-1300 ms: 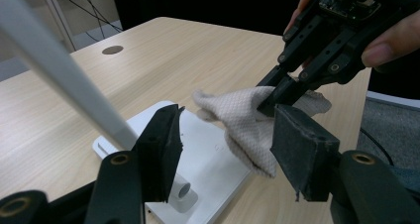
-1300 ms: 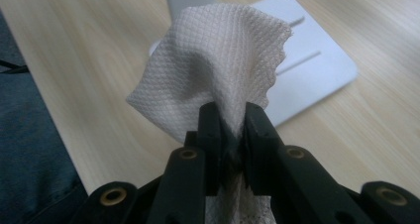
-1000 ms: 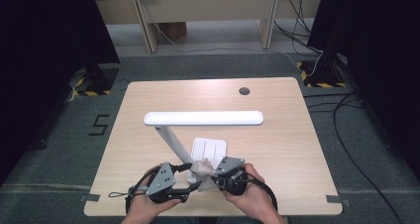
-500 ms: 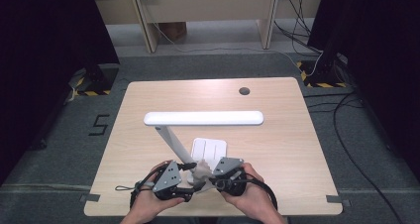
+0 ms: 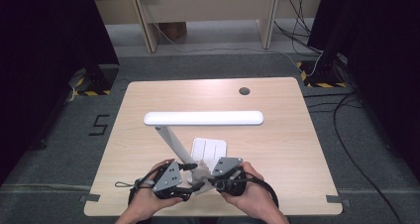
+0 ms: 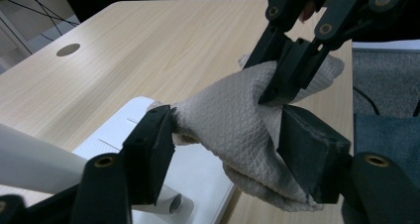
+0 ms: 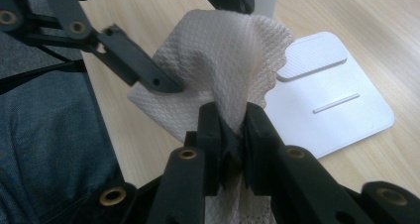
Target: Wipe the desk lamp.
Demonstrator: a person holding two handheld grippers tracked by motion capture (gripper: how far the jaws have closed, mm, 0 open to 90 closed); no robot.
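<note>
Right gripper (image 7: 232, 120) is clamped on a bunched fold of the paper towel (image 7: 223, 50), jaws pinched tight with the sheet rising out between them. Left gripper (image 6: 223, 149) has just been closing; the towel (image 6: 233, 130) sits between its jaws and touches both pads, but a firm pinch can't be confirmed.

In the high view the towel (image 5: 200, 173) hangs between left gripper (image 5: 190, 188) and right gripper (image 5: 212, 182) at the table's (image 5: 297, 149) 6 o'clock edge, just at 6 o'clock of the lamp base (image 5: 209, 149).

Risks:
- Thin paper held at two points: if the hands pull apart or twist before the left grip settles, it probably tears at the right pinch.
- Left jaws bite only a loose outer fold: the wad could slip out and drop onto the base or off the near edge.
- Lamp stem (image 5: 173, 143) is just at 12 o'clock of the left gripper; a swing that way could knock it and tip the lamp head (image 5: 203, 118).
- The two grippers are nearly touching: closing further could jam the jaws together.
</note>
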